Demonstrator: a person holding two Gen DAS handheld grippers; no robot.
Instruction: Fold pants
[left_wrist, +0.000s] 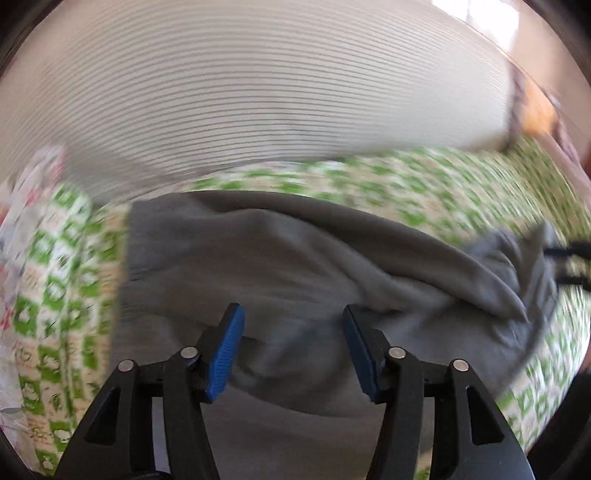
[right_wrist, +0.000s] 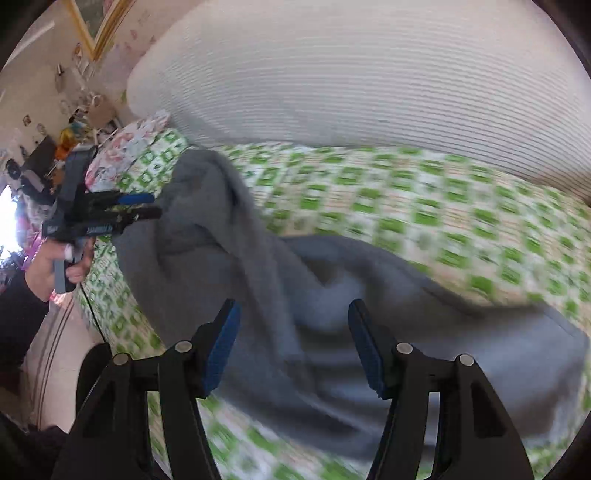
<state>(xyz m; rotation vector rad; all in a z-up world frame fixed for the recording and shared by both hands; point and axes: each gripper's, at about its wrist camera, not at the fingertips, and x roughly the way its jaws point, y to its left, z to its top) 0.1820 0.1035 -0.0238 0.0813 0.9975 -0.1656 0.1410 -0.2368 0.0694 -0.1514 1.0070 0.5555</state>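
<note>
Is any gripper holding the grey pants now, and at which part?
No. The left gripper and right gripper are both open above the grey pants, holding nothing.

The left gripper (left_wrist: 293, 347) stood wide open, blue pads (left_wrist: 226, 352) apart, pointing to twelve o'clock. The right gripper (right_wrist: 293, 345) gaped likewise. At its nine o'clock, a bare hand (right_wrist: 55, 264) clutched the left handle.

Bed with green-checked sheet (right_wrist: 424, 206) across mid-frame; white striped pillow (right_wrist: 351, 74) above; gold-framed picture (right_wrist: 96, 22) on wall upper left; cluttered shelf (right_wrist: 55, 147) left, bright window light.
</note>
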